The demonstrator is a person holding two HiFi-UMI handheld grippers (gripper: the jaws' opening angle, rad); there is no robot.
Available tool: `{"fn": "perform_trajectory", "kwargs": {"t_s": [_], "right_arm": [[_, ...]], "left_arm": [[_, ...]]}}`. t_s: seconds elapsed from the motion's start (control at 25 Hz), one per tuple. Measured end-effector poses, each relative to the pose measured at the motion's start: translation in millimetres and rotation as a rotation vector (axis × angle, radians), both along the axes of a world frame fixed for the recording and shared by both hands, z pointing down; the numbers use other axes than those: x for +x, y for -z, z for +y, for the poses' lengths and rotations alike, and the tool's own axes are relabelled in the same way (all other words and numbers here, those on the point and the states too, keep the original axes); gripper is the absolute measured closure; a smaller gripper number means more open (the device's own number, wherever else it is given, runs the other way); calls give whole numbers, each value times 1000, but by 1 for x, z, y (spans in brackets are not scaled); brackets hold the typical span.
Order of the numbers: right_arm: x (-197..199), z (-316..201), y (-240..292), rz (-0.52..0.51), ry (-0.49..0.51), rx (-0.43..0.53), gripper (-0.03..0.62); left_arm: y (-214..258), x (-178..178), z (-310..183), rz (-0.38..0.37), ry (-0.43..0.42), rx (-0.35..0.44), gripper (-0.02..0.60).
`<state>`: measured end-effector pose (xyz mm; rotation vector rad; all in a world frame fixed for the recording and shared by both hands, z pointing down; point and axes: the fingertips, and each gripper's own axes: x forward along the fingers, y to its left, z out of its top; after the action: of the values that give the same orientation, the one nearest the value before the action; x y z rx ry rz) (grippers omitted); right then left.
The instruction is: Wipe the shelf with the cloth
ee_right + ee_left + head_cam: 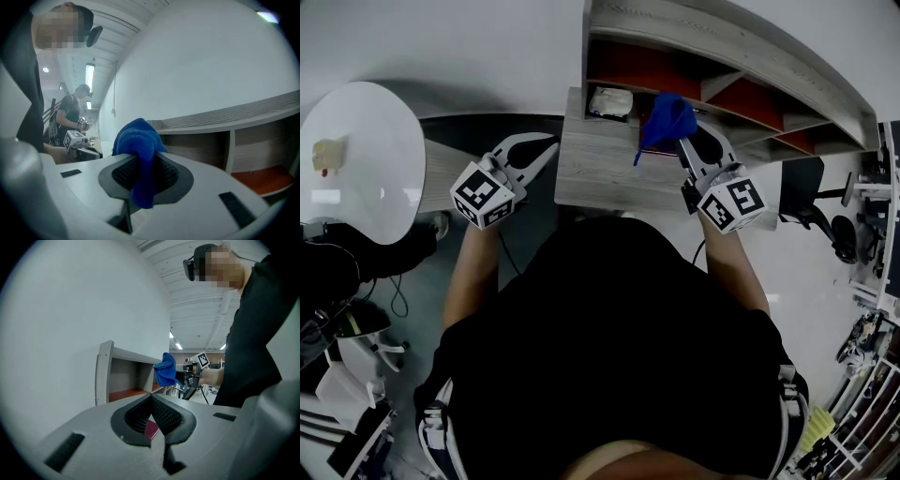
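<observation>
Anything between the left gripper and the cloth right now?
Only bare desk top, seen in the head view, between the left gripper and the cloth in the right gripper.

Shelf [727, 58] at back of the bench [605, 173], cloth [667, 120] in right claw [684, 133] before the compartments, left claw [547, 147] at the bench's left edge.

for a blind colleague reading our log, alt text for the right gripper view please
The right tongs are shut on a bunched blue cloth. Behind stands a grey wooden shelf with a red-floored compartment, against a white wall.
</observation>
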<state>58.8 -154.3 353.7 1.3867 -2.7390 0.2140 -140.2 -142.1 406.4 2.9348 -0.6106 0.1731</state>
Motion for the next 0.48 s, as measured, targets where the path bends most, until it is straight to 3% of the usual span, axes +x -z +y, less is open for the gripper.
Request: {"fn": "perform_trajectory", "kwargs": {"t_s": [0.48], "right_arm": [[21, -38, -9, -28, 86, -35, 523]], "left_arm": [[6, 32, -9, 7, 89, -15, 568]]}}
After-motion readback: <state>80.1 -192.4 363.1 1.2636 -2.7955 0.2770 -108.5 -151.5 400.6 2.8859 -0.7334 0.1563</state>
